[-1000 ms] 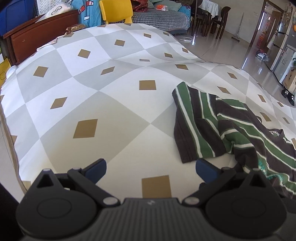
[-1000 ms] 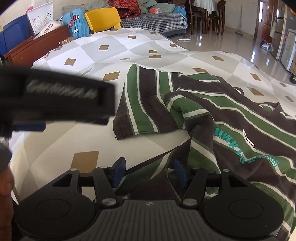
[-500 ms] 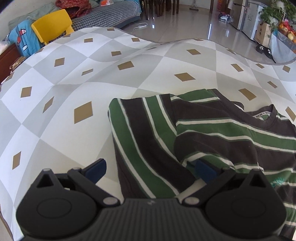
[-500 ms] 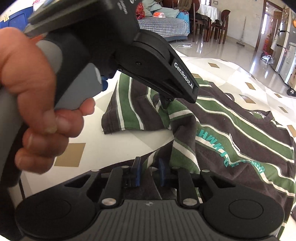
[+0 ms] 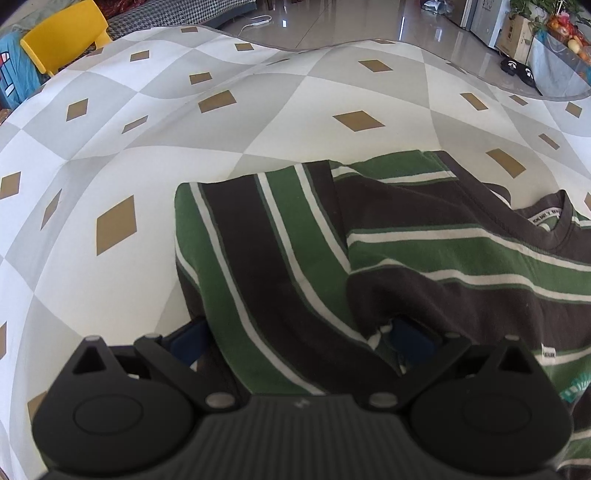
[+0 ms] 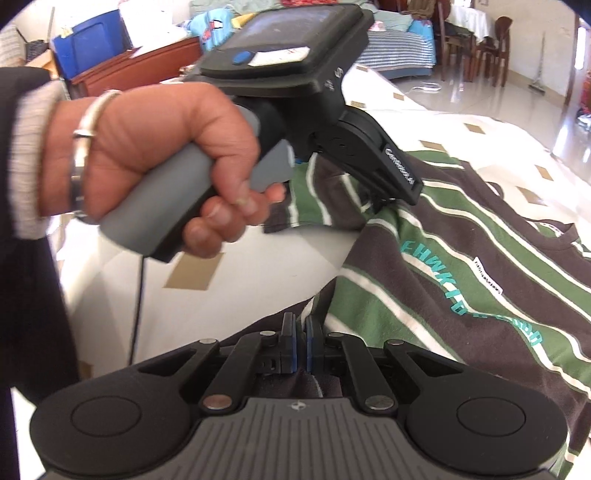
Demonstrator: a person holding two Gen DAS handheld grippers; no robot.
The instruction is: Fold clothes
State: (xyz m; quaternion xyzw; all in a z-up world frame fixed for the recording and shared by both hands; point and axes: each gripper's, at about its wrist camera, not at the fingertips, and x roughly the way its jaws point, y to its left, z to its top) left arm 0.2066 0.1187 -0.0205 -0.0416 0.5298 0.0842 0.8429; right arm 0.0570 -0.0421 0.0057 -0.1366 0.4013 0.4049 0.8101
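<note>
Covering table, diamond-check cloth [image 5: 295,122]; tiled floor [image 5: 351,22], yellow chair [image 5: 62,33] beyond; right hand-held gripper [image 6: 300,341] clamped on striped shirt [image 6: 461,295]

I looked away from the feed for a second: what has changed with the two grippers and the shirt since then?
The right gripper has closed on the near edge of the striped shirt, which a second ago lay loose between open jaws. The left gripper has swung from the bare patterned cloth over to the shirt's sleeve, which now lies between its open jaws, not pinched. The shirt lies crumpled, much as before.

Home: dining chairs [image 6: 495,44], fridge [image 5: 476,13]
</note>
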